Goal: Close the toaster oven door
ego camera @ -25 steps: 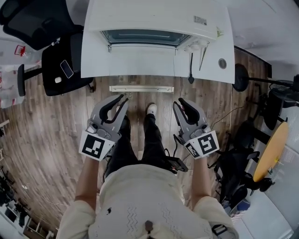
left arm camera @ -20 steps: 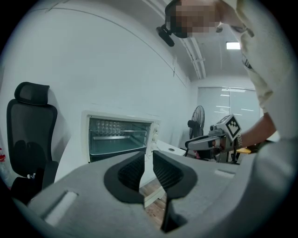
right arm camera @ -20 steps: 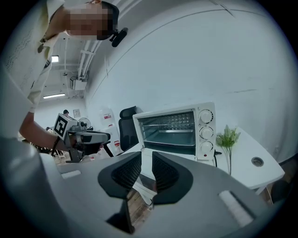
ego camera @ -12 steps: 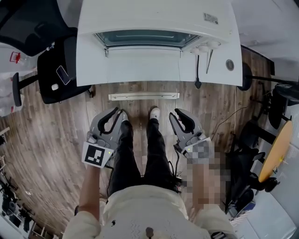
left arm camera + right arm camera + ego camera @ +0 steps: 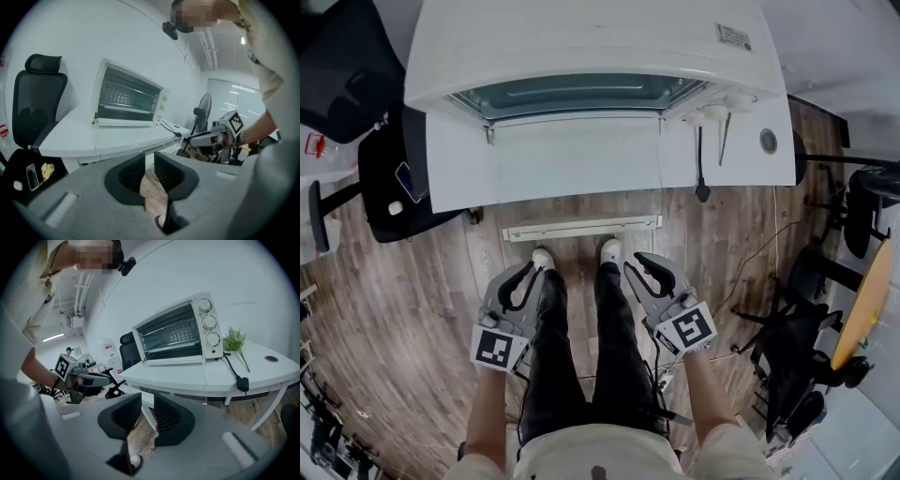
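Note:
The white toaster oven point(image 5: 572, 94) stands on a white desk point(image 5: 581, 173). In both gripper views its glass door point(image 5: 171, 336) looks upright against the front point(image 5: 126, 101). My left gripper point(image 5: 534, 275) hangs low beside the left leg, well short of the desk. Its jaws stand a narrow gap apart with only floor showing between them point(image 5: 149, 161). My right gripper point(image 5: 639, 264) hangs beside the right leg. Its jaws have just been opening and nothing is between them point(image 5: 147, 404). Neither gripper touches the oven.
A black office chair point(image 5: 384, 159) with a phone on its seat stands left of the desk. A black power cable with a plug point(image 5: 701, 192) hangs over the desk edge. A green sprig point(image 5: 236, 341) lies right of the oven. Stands and a yellow round table point(image 5: 862, 309) crowd the right.
Both grippers have dropped lower and now hang closer beside the legs. The desk and oven look larger and nearer in the head view.

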A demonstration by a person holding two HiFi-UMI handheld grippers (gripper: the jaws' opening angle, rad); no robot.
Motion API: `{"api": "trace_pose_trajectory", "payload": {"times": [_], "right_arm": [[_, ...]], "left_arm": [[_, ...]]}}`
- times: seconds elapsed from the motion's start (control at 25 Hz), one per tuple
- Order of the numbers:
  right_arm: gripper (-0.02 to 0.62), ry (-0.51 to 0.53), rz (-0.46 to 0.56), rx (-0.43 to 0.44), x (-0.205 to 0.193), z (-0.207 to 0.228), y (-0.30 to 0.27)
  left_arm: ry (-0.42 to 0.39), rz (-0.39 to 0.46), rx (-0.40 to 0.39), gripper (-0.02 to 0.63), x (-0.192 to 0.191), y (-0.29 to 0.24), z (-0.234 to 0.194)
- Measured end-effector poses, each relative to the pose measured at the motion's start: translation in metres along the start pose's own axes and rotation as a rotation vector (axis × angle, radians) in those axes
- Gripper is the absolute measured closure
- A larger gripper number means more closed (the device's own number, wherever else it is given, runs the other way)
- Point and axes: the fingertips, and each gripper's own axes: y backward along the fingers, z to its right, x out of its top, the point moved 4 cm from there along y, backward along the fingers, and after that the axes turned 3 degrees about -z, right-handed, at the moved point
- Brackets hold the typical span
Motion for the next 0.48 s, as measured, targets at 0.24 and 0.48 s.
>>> {"api": "trace_pose_trajectory", "payload": {"times": [0.24,0.48], "right_arm": [[0.495,-0.007,-0.022,-0.025,-0.033,0.007,-0.012],[0.493,-0.025,0.008,-0.113,-0.058,0.024,-0.022]], "left_arm": [[0.016,-0.042,0.003,0.541,-0.034,-0.013,-0.007],[0.026,-0.030,0.057,0.536,-0.053,-0.024,-0.025]]}}
